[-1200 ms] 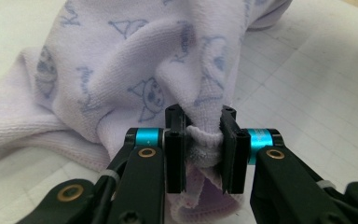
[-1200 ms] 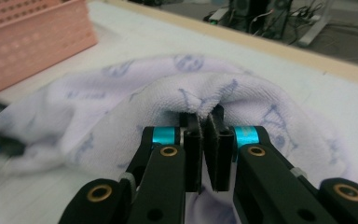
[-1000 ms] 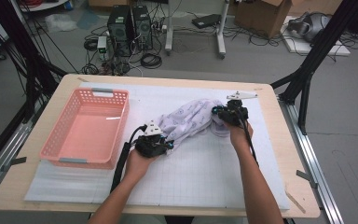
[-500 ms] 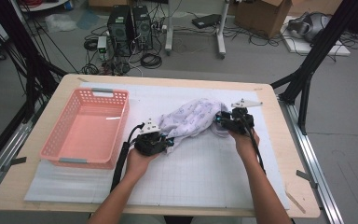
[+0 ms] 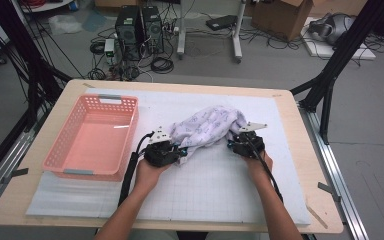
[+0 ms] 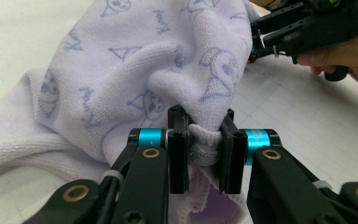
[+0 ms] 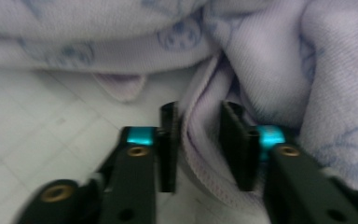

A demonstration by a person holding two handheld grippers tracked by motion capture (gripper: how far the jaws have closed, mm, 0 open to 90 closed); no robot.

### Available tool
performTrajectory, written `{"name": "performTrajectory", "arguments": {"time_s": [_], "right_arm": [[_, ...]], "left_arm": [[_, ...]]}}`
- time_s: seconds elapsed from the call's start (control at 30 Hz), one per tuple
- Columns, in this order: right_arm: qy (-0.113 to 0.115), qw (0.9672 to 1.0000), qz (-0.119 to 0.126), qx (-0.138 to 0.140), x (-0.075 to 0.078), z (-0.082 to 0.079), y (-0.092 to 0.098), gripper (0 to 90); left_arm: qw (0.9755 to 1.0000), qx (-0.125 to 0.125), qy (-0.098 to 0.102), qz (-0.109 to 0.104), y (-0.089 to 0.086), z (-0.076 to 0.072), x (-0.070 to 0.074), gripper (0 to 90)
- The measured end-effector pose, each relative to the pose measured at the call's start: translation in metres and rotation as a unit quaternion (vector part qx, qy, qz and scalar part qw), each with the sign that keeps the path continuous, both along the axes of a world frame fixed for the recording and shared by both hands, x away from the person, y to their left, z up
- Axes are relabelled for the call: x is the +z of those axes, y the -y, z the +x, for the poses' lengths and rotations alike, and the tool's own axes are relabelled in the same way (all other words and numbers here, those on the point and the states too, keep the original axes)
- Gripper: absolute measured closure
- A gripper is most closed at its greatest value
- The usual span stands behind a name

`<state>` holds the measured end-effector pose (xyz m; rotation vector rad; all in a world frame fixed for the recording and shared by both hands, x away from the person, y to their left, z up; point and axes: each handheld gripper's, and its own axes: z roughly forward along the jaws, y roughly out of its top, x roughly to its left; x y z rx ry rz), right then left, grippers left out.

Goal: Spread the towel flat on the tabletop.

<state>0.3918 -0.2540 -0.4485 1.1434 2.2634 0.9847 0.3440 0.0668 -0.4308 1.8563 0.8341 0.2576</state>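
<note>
A pale lilac towel (image 5: 207, 125) with a blue cartoon print lies bunched on the white mat (image 5: 220, 190). My left gripper (image 5: 182, 150) is at its near left end, and its jaws are shut on a fold of the towel (image 6: 135, 70), with the pads pressing the cloth in my left gripper (image 6: 206, 149). My right gripper (image 5: 230, 145) is low at the towel's right end. A hemmed edge of the towel (image 7: 261, 56) runs between the jaws of my right gripper (image 7: 198, 140). These jaws have just been closing, and a gap remains at one pad. The right gripper (image 6: 261, 42) also shows far off.
A pink plastic basket (image 5: 130, 130) stands empty on the left of the mat. The wooden table (image 5: 300, 150) ends close to the right hand. Beyond the far edge, computers and cables lie on the floor.
My right gripper has come down and toward the person at the towel's right end, and its jaws now stand wider around the hem. The towel heap sits lower. The left gripper has stayed put.
</note>
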Motion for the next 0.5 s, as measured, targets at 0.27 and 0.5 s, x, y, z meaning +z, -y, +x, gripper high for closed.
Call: {"name": "performTrajectory", "arguments": {"time_s": [0.27, 0.5], "right_arm": [[0.014, 0.999, 0.008, 0.04, 0.021, -0.032, 0.04, 86.0], [0.03, 0.9978, 0.044, -0.039, 0.035, -0.041, 0.108, 86.2]], "left_arm": [[0.9999, -0.003, 0.005, -0.009, -0.007, -0.005, 0.008, 76.9], [0.999, 0.016, 0.005, -0.042, -0.016, -0.004, 0.012, 77.4]]}}
